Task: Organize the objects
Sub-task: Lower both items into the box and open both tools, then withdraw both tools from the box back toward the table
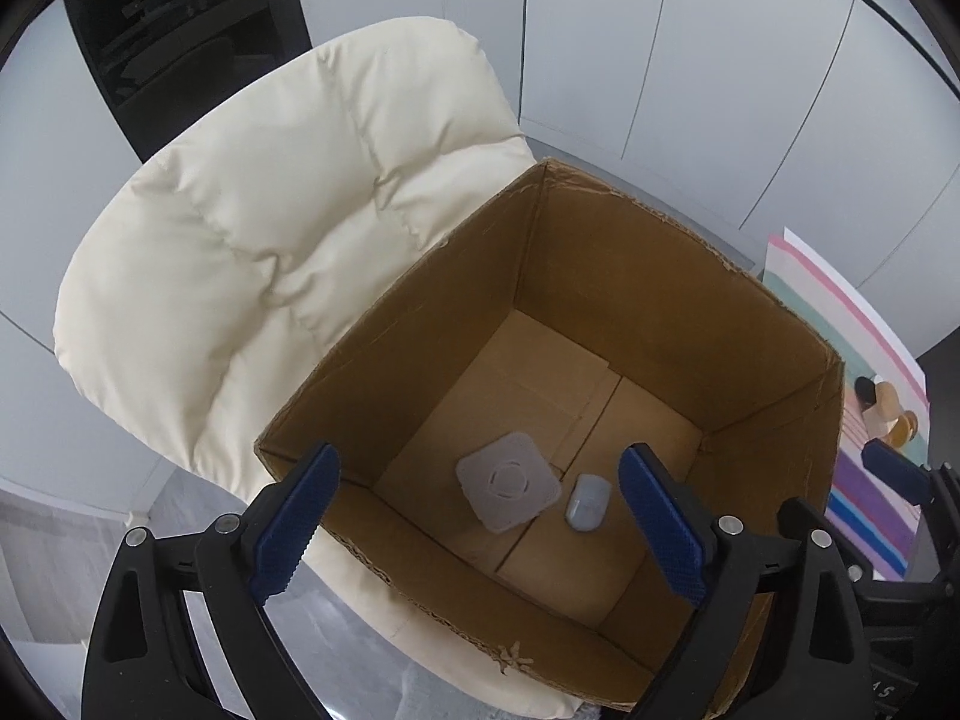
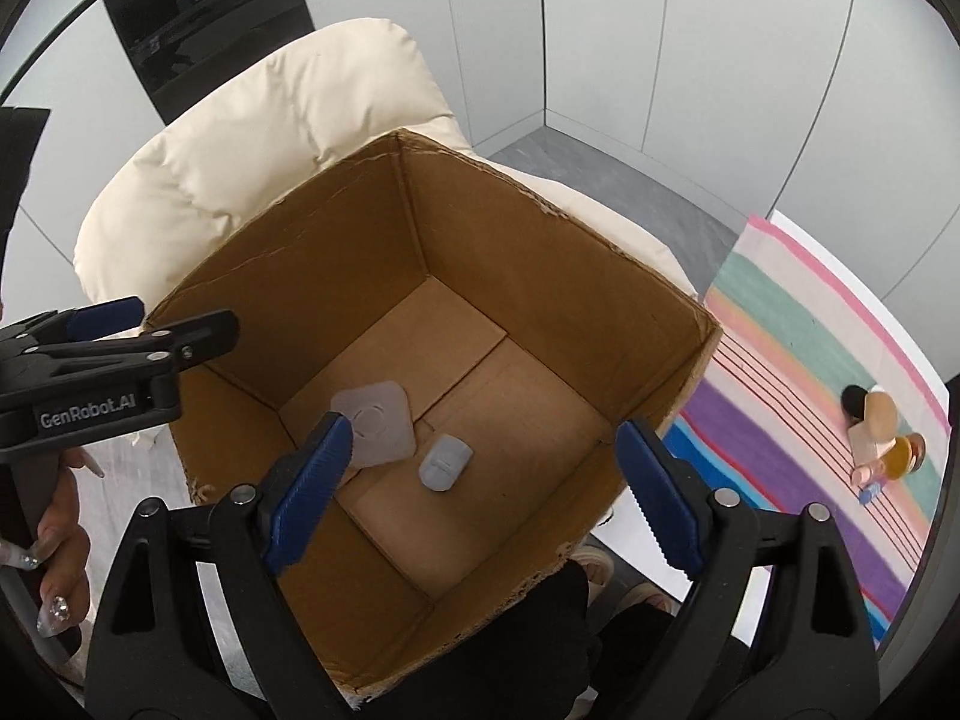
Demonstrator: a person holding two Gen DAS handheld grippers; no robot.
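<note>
An open cardboard box rests on a cream padded chair. On its floor lie a flat grey square pad and, just right of it, a small pale blue-grey oval object. My left gripper hovers above the box's near side, jaws wide apart and empty. My right gripper also hangs over the box, open with nothing between its blue pads. The left gripper shows at the left of the right wrist view, held by a hand.
The cream chair surrounds the box. A striped cloth lies to the right with a few small items, among them a wooden-looking piece and an amber one. White panelled walls stand behind.
</note>
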